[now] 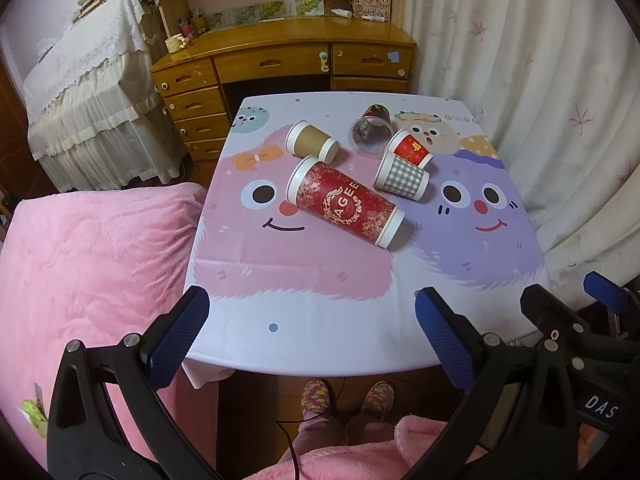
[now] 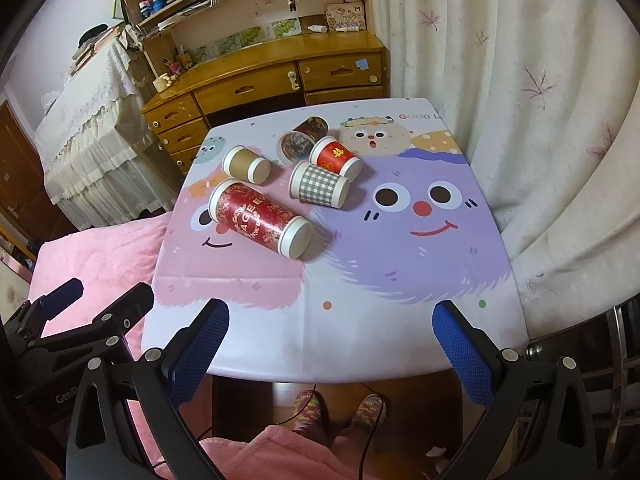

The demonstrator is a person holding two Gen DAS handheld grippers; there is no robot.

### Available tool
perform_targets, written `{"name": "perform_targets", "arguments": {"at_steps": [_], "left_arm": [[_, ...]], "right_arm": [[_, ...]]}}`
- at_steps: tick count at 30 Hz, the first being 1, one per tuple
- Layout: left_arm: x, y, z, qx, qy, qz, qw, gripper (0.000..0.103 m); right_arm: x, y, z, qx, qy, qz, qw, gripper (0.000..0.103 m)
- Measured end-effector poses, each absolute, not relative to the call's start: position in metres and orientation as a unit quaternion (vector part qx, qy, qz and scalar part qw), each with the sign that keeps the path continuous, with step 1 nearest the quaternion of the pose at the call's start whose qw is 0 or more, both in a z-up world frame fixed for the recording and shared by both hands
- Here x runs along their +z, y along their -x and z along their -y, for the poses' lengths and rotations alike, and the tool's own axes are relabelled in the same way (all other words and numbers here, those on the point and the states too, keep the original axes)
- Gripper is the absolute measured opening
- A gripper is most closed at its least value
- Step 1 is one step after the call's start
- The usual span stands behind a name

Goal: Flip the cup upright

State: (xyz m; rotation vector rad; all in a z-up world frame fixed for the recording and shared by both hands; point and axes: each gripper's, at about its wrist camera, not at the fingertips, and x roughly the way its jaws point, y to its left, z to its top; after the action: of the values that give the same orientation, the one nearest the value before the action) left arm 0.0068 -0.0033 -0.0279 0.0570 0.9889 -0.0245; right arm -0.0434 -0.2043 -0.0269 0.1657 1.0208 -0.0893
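Several paper cups lie on their sides on the cartoon-print table. A tall red cup lies nearest. Behind it lie a brown cup, a grey checked cup, a small red cup and a dark printed cup. My left gripper is open and empty above the table's near edge. My right gripper is open and empty there too, right of the left one.
A pink-covered bed adjoins the table's left side. A wooden desk with drawers stands behind the table. A white curtain hangs on the right. The person's slippered feet show under the near edge.
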Motion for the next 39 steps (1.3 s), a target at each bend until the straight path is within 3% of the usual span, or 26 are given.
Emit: {"name": "perform_targets", "arguments": {"at_steps": [27, 39], "left_arm": [[-0.029, 0.005, 0.033, 0.019, -0.008, -0.478, 0.878, 0.102], [-0.023, 0.015, 0.043, 0.031, 0.057, -0.478, 0.876, 0.102]], "right_arm": [[-0.030, 0.048, 0.237, -0.061, -0.027, -0.502, 0.862, 0.103], [-0.013, 0.052, 0.272, -0.044, -0.028, -0.473, 0.880, 0.103]]}}
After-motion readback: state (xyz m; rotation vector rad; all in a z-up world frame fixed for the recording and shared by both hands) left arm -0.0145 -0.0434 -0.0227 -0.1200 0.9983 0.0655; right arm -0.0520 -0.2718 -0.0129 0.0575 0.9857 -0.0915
